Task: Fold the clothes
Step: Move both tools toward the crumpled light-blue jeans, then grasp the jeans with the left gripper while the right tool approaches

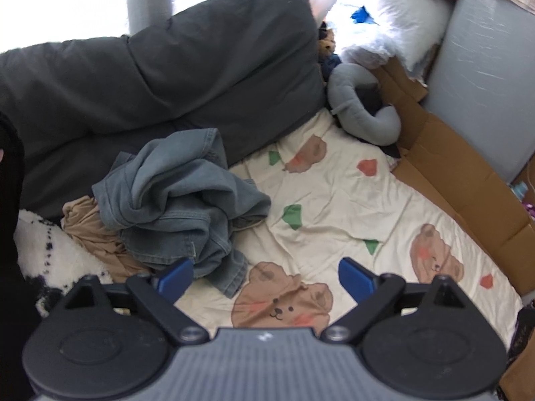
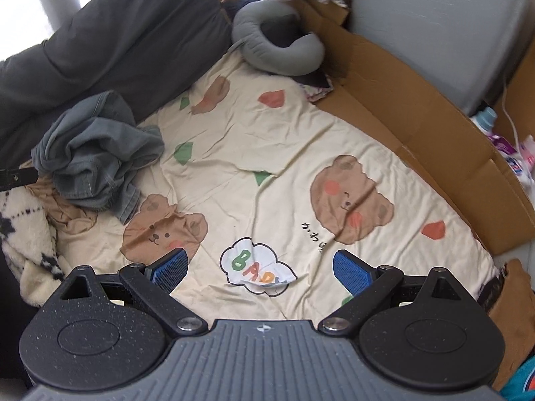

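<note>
Nearest to me, the left gripper [image 1: 265, 279] hangs over the bed with its blue-padded fingers [image 1: 356, 279] spread wide and nothing between them. The right gripper [image 2: 259, 272] hangs beside it, its fingers likewise parted and empty, above the cream bedsheet printed with brown bears [image 2: 301, 153].

A little further in, along the left side of the bed, the clothes sit in a heap: a crumpled pair of faded blue-grey denim jeans [image 1: 177, 200] on top, one hem trailing toward the left gripper, a bunched tan garment [image 1: 87, 227] pressed under it, and a fluffy cream knit with a dark diamond pattern [image 2: 23, 234] at the near edge. None of the three is folded, so all of them are left to do. The sheet's open middle shows no folded pile; I can't see any elsewhere either.

Beyond them a dark grey duvet [image 1: 160, 77] slumps against the window, a grey curved neck pillow [image 1: 364, 107] lies at the head, and flattened brown cardboard [image 2: 418, 107] lines the right side.
</note>
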Action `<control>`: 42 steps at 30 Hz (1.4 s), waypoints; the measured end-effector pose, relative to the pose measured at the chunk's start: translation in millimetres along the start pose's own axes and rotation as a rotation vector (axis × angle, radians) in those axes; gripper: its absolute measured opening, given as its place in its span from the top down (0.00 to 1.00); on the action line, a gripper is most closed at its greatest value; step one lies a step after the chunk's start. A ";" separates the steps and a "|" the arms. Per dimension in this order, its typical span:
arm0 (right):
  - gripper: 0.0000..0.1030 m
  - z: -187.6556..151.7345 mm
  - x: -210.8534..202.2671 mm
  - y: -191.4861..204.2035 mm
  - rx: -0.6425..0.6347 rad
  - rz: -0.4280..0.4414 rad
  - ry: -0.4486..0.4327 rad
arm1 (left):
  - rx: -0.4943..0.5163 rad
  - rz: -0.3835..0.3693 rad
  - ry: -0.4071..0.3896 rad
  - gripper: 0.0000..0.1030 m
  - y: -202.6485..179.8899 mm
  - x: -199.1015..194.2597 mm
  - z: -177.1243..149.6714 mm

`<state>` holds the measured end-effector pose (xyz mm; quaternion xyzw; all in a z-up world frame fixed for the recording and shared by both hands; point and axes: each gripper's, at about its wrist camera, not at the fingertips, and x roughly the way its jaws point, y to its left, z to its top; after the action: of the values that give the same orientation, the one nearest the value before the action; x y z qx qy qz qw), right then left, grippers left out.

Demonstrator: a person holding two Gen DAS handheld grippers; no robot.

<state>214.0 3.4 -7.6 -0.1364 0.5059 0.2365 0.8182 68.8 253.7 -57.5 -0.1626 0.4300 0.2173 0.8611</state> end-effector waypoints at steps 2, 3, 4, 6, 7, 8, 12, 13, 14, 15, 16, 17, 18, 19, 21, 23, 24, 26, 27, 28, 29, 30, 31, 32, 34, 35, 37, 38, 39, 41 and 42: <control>0.06 3.3 10.4 5.7 -0.022 0.001 0.007 | -0.018 0.009 -0.002 0.10 5.5 7.8 -1.4; 0.06 4.9 15.6 8.6 -0.033 0.002 0.010 | -0.025 0.012 -0.004 0.11 8.0 11.5 -2.1; 0.06 6.5 20.8 11.4 -0.043 0.002 0.013 | -0.031 0.016 -0.005 0.12 10.3 15.0 -2.6; 0.06 8.6 31.5 15.0 -0.057 0.003 0.023 | -0.040 0.023 -0.008 0.14 14.3 21.6 -3.5; 0.06 9.5 36.5 16.6 -0.062 0.004 0.026 | -0.042 0.024 -0.011 0.15 16.2 24.5 -4.0; 0.06 10.6 41.0 18.4 -0.069 0.004 0.028 | -0.041 0.027 -0.015 0.16 17.6 27.3 -4.7; 0.06 14.9 58.7 25.5 -0.093 0.005 0.036 | -0.048 0.039 -0.016 0.20 23.2 40.7 -9.2; 0.06 16.0 62.5 27.2 -0.098 0.007 0.037 | -0.055 0.040 -0.015 0.22 25.4 44.2 -10.6; 0.06 17.2 66.2 29.1 -0.104 0.009 0.037 | -0.062 0.041 -0.014 0.22 27.5 47.8 -12.1; 0.06 18.3 70.3 31.2 -0.111 0.011 0.036 | -0.068 0.043 -0.014 0.24 29.7 51.7 -13.8; 0.06 19.5 74.8 33.1 -0.115 0.013 0.035 | -0.073 0.046 -0.015 0.25 32.0 55.7 -15.6; 0.06 20.7 79.3 35.0 -0.119 0.016 0.035 | -0.077 0.049 -0.015 0.25 34.0 59.8 -17.7; 0.06 21.7 84.0 37.0 -0.124 0.019 0.035 | -0.081 0.054 -0.014 0.28 36.3 64.5 -19.9; 0.06 22.2 89.1 39.0 -0.128 0.024 0.036 | -0.088 0.056 -0.012 0.30 39.0 69.3 -22.3; 0.06 23.1 99.1 43.9 -0.141 0.037 0.033 | -0.101 0.061 -0.008 0.33 44.4 78.9 -27.1; 0.06 23.3 109.2 49.2 -0.157 0.057 0.023 | -0.111 0.067 -0.007 0.35 49.9 88.2 -32.2; 0.06 23.3 114.4 51.5 -0.164 0.066 0.016 | -0.116 0.070 -0.007 0.35 52.6 92.8 -34.8; 0.06 22.8 124.6 55.6 -0.175 0.080 -0.001 | -0.125 0.076 -0.010 0.37 58.7 101.8 -39.7; 0.07 22.0 128.7 58.2 -0.189 0.090 -0.015 | -0.129 0.081 -0.012 0.38 61.5 106.2 -42.1; 0.07 21.2 133.0 60.8 -0.202 0.095 -0.027 | -0.132 0.087 -0.014 0.39 64.8 110.5 -44.6; 0.07 20.4 137.7 63.1 -0.212 0.096 -0.035 | -0.136 0.093 -0.017 0.39 68.0 115.1 -47.0; 0.07 19.7 142.5 64.5 -0.214 0.102 -0.040 | -0.141 0.099 -0.020 0.39 71.7 119.7 -49.3; 0.07 19.2 147.2 65.3 -0.210 0.113 -0.043 | -0.149 0.105 -0.023 0.39 75.6 123.8 -51.4; 0.08 18.6 151.3 66.1 -0.208 0.124 -0.049 | -0.159 0.108 -0.031 0.39 79.4 127.0 -53.3; 0.08 17.1 158.4 68.0 -0.207 0.148 -0.070 | -0.173 0.114 -0.060 0.39 87.3 130.8 -55.5; 0.08 16.7 161.8 69.2 -0.209 0.157 -0.080 | -0.178 0.119 -0.077 0.39 91.2 132.1 -56.2; 0.09 15.7 168.2 71.6 -0.211 0.173 -0.101 | -0.196 0.140 -0.117 0.39 101.6 131.9 -53.7; 0.09 15.3 171.1 72.7 -0.211 0.182 -0.108 | -0.205 0.151 -0.137 0.38 106.8 131.7 -52.4; 0.09 15.1 173.7 73.5 -0.210 0.191 -0.111 | -0.213 0.161 -0.157 0.38 112.0 131.6 -51.2; 0.09 14.6 178.9 75.1 -0.207 0.209 -0.117 | -0.229 0.182 -0.187 0.37 122.4 132.4 -47.6; 0.09 14.3 181.6 75.9 -0.206 0.218 -0.120 | -0.236 0.193 -0.198 0.36 127.5 133.4 -45.2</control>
<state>253.4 119.9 -162.0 -0.1495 0.4411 0.3824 0.7980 44.5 372.7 -203.8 -0.1985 0.3283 0.3629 0.8492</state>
